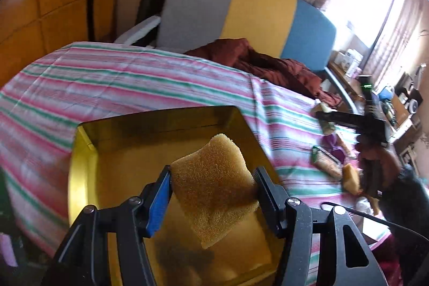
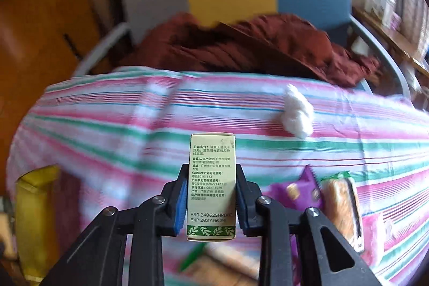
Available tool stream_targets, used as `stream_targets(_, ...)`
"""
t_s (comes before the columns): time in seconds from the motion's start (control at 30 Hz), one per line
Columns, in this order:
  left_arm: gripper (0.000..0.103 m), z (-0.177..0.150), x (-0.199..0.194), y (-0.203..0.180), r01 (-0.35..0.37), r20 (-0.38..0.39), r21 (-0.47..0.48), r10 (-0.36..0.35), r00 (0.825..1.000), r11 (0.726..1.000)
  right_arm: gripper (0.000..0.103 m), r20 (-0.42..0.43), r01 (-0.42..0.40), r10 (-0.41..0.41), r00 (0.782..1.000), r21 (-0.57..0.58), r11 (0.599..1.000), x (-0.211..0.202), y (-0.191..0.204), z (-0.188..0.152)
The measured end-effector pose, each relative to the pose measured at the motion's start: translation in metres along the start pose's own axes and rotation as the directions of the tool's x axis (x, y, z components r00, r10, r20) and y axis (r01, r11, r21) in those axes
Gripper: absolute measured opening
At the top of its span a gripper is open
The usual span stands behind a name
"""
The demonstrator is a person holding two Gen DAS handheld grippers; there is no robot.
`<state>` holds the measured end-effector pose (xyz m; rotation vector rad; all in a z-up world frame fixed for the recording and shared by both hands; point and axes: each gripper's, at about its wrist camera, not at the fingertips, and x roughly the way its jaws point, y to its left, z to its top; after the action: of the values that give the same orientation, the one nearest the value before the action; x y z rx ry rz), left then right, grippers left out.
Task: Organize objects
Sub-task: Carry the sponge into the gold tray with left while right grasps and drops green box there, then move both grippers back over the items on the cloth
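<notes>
Striped cloth (image 1: pixel 112 82) covered the desk, a chair (image 1: pixel 249 18) at twelve o'clock. A sponge (image 1: pixel 214 186) was gripped by the left claw (image 1: pixel 213 178), a printed box (image 2: pixel 211 186) by the right claw (image 2: pixel 211 195).

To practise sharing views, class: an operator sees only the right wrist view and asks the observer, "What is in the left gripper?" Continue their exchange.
Observer: The left gripper is shut on a tan sponge.
Operator: Where is it holding that?
Observer: Over the inside of a gold tray.
Operator: And where does the tray sit?
Observer: On the striped cloth, near its edge.
</notes>
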<state>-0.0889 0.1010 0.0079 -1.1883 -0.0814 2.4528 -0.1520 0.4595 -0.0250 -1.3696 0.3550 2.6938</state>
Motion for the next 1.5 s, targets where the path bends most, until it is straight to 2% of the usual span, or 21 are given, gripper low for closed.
stream_targets(0.17,0.061,-0.017,-0.016,0.020,-0.069,0.006,-0.017,0.069,0.998,0.997,0.030,0.026,-0.149,0.153,0.988,-0.101,0.984,-0.036,0.069,-0.026)
stream_targets(0.33,0.063,-0.032,-0.022,0.035,-0.165,0.004,-0.022,0.165,0.986,0.986,0.030,-0.032,-0.262,0.261,0.965,-0.185,0.947,-0.039,0.139,-0.047)
stream_targets(0.4,0.063,-0.036,-0.021,0.039,-0.198,0.006,-0.021,0.198,0.980,0.980,0.030,-0.048,-0.275,0.271,0.961,-0.205,0.939,-0.035,0.161,-0.050)
stream_targets(0.53,0.065,-0.038,-0.022,0.042,-0.213,0.027,-0.015,0.214,0.977,0.977,0.030,-0.061,-0.305,0.299,0.952,-0.205,0.930,-0.026,0.201,-0.052)
stream_targets(0.57,0.065,-0.038,-0.023,0.041,-0.213,0.032,-0.013,0.214,0.976,0.977,0.032,-0.053,-0.303,0.298,0.953,-0.203,0.931,-0.027,0.209,-0.053)
stream_targets(0.6,0.065,-0.038,-0.025,0.041,-0.212,0.042,-0.013,0.212,0.976,0.977,0.041,-0.046,-0.300,0.297,0.954,-0.199,0.933,-0.027,0.217,-0.052)
stream_targets(0.67,0.067,-0.036,-0.028,0.039,-0.214,0.058,-0.009,0.215,0.975,0.977,0.051,-0.041,-0.303,0.301,0.953,-0.195,0.933,-0.028,0.223,-0.053)
stream_targets(0.73,0.071,-0.034,-0.034,0.038,-0.216,0.081,-0.005,0.216,0.973,0.976,0.054,-0.032,-0.305,0.305,0.952,-0.201,0.931,-0.033,0.228,-0.058)
stream_targets(0.8,0.074,-0.033,-0.039,0.038,-0.228,0.103,-0.001,0.227,0.968,0.974,0.062,-0.031,-0.297,0.297,0.954,-0.201,0.933,-0.037,0.228,-0.062)
stream_targets(0.9,0.079,-0.033,-0.046,0.037,-0.233,0.127,-0.006,0.232,0.964,0.972,0.064,-0.029,-0.289,0.289,0.957,-0.198,0.937,-0.043,0.225,-0.072)
stream_targets(1.0,0.082,-0.034,-0.053,0.036,-0.239,0.146,-0.007,0.237,0.960,0.971,0.067,-0.001,-0.238,0.243,0.970,-0.207,0.949,-0.051,0.220,-0.085)
stream_targets(1.03,0.083,-0.035,-0.055,0.035,-0.262,0.154,-0.035,0.264,0.952,0.964,0.067,0.009,-0.212,0.218,0.976,-0.212,0.954,-0.053,0.219,-0.089)
stream_targets(1.2,0.090,-0.038,-0.068,0.030,-0.273,0.193,-0.032,0.274,0.942,0.961,0.067,0.072,-0.123,0.144,0.987,-0.245,0.962,-0.064,0.213,-0.108)
stream_targets(1.37,0.093,-0.044,-0.081,0.018,-0.295,0.227,-0.007,0.289,0.930,0.955,0.067,0.181,-0.027,0.076,0.981,-0.260,0.965,-0.083,0.203,-0.126)
stream_targets(1.5,0.094,-0.048,-0.087,0.009,-0.298,0.240,0.010,0.288,0.927,0.954,0.067,0.222,-0.027,0.078,0.972,-0.226,0.974,-0.094,0.191,-0.135)
